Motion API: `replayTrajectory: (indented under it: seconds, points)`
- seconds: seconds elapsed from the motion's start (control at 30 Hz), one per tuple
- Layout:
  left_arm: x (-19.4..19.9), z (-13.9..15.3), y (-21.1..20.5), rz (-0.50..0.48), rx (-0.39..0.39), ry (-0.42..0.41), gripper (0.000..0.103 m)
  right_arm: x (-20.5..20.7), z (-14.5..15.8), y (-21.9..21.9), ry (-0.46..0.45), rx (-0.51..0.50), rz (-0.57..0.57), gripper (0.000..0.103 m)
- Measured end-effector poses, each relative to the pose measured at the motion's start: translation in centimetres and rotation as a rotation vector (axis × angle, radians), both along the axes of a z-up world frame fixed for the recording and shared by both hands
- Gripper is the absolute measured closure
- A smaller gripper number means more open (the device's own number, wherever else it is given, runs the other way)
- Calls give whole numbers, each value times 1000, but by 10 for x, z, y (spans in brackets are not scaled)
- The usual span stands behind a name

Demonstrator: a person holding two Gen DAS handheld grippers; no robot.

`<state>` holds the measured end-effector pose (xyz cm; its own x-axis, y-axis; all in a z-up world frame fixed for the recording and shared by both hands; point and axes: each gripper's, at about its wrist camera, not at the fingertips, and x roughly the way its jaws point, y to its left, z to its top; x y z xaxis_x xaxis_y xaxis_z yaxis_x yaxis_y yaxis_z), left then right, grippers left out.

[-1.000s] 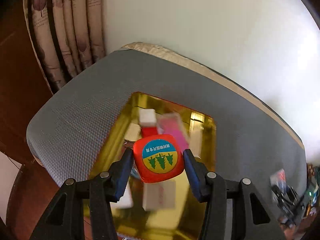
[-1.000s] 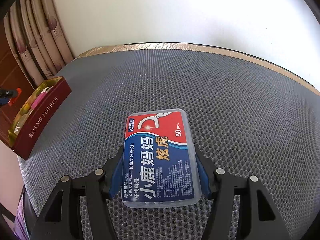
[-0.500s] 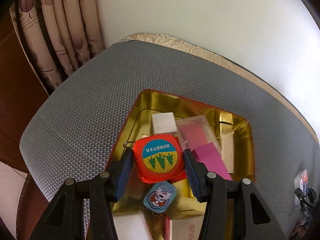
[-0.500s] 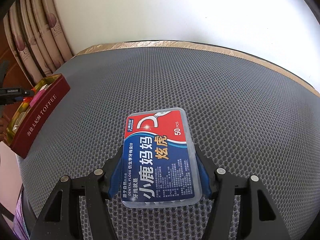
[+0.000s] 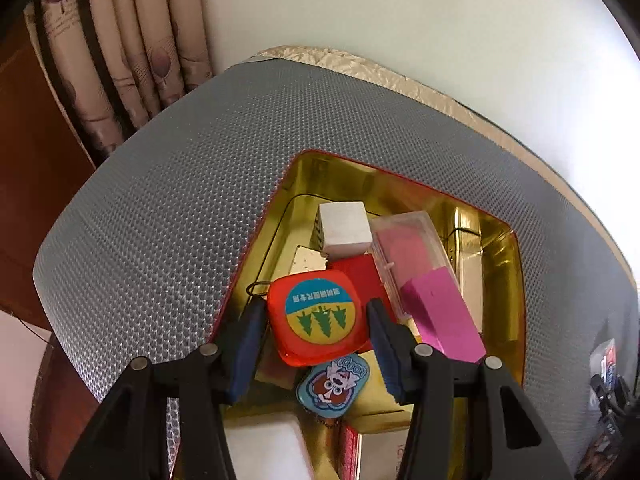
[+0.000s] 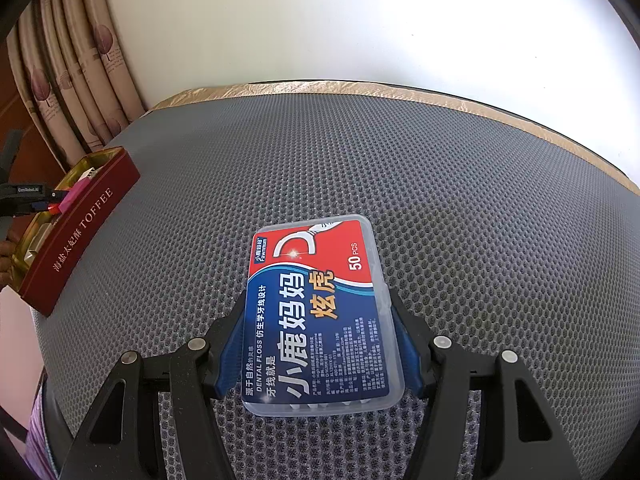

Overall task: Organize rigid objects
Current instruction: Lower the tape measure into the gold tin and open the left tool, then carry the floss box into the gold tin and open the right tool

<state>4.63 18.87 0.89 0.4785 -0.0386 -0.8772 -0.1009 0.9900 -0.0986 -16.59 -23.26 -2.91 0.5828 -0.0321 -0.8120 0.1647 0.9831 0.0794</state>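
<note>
A red tape measure (image 5: 318, 320) with a blue and yellow round label sits between the blue pads of my left gripper (image 5: 316, 316), which is shut on it. It hangs low over the open red toffee tin (image 5: 256, 240) with its gold lining. Inside lie a white block (image 5: 344, 228), a clear case with pink contents (image 5: 408, 248), a magenta block (image 5: 440, 320) and a blue cartoon badge (image 5: 332, 384). My right gripper (image 6: 318, 312) is shut on a clear dental floss box (image 6: 320, 320) with a blue and red label, held above the grey mesh mat (image 6: 400, 160).
In the right wrist view the tin (image 6: 80, 232) stands at the mat's left edge, with the left gripper's tip over it. Patterned curtains (image 5: 132, 40) hang behind at the left and a pale wall is beyond. Small clutter (image 5: 608, 368) lies at the mat's right edge.
My left gripper has come down towards the tin with the tape measure; the tin and its contents now fill more of the view. The right gripper and floss box stay put.
</note>
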Motion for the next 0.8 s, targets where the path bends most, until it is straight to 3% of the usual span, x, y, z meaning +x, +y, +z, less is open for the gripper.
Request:
replayTrajectory:
  seconds: [0.1,0.2,0.33,0.6,0.8]
  points:
    - [-9,11,4,10,-32,-43,51,1,-1,1,4,-8,1,43]
    - [-21,28,3,15,-16,-91,51,2,-1,2,7,-16,1,43]
    - [-51,46,13,42,-75,-151,51,3,-2,6,18,-32,3,43]
    - [-134,36,30,102,-206,-143,51,4,-2,12,30,-33,-10,44]
    - [-166,35,27,122,-152,-177,51,2,4,14,40,63,-28,44]
